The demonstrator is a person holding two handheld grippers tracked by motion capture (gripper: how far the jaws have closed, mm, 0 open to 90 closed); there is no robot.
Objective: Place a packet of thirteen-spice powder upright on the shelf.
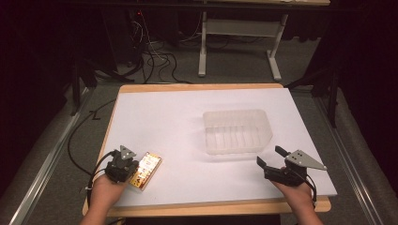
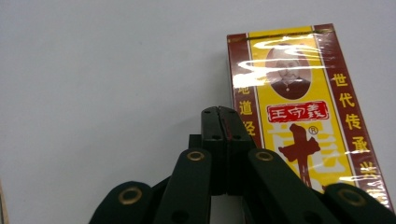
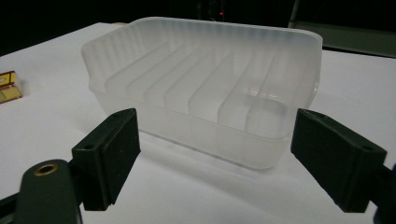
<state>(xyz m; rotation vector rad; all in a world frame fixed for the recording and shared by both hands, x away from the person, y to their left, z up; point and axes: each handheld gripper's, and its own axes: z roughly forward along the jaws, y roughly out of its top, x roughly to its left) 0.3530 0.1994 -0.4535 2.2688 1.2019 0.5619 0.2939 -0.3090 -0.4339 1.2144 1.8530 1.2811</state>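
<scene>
A yellow and dark-red box (image 1: 146,170) (image 2: 299,107) with Chinese print, wrapped in shiny film, lies flat near the table's front left. My left gripper (image 1: 130,167) (image 2: 220,112) rests just left of it with its jaws pressed together and nothing between them. A clear ribbed plastic tub (image 1: 237,130) (image 3: 205,84) stands empty right of the table's middle. My right gripper (image 1: 271,156) (image 3: 215,154) hovers in front of the tub, jaws wide apart, with the tub's near wall between and beyond them. A corner of the box (image 3: 8,87) shows at the far left there.
The white tabletop (image 1: 178,117) has a wooden rim. Beyond its far edge are a white table frame (image 1: 239,42) and cables (image 1: 155,56) on the floor. A black cable (image 1: 75,140) hangs off the left side.
</scene>
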